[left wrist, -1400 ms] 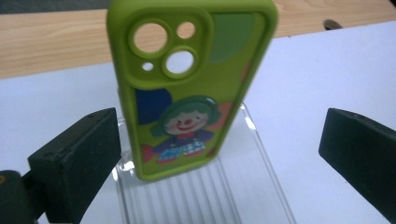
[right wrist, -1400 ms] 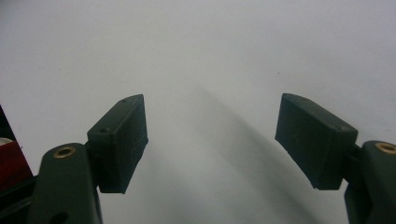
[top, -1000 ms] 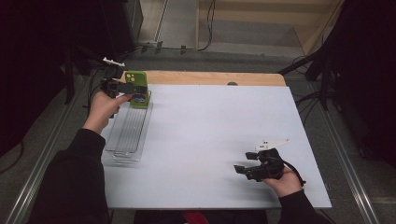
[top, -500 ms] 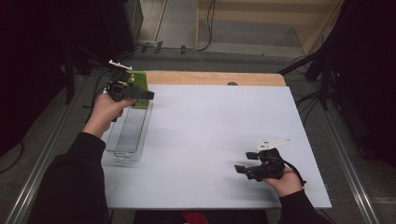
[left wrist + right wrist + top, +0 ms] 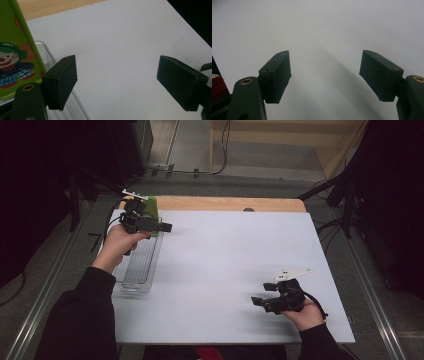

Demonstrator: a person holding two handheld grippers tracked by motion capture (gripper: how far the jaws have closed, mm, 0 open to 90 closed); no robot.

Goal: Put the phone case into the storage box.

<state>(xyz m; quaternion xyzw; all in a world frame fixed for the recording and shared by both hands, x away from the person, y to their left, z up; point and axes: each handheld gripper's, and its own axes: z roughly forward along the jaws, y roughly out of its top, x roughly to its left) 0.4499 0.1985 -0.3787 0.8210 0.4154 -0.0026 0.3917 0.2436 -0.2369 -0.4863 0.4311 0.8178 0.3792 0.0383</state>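
Green box (image 5: 151,213) sits in the tray (image 5: 137,270) far left; left gripper (image 5: 162,226) and right gripper (image 5: 261,301) gape, empty. Looks about done.

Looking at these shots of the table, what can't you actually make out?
- Green clown-picture box: the left gripper view's edge cuts it off; in the high view the left hand-held gripper covers most of it.
- Clear plastic tray: contents unreadable in the high view, too small and see-through.
- Red thing: cut off at the right gripper view's edge.
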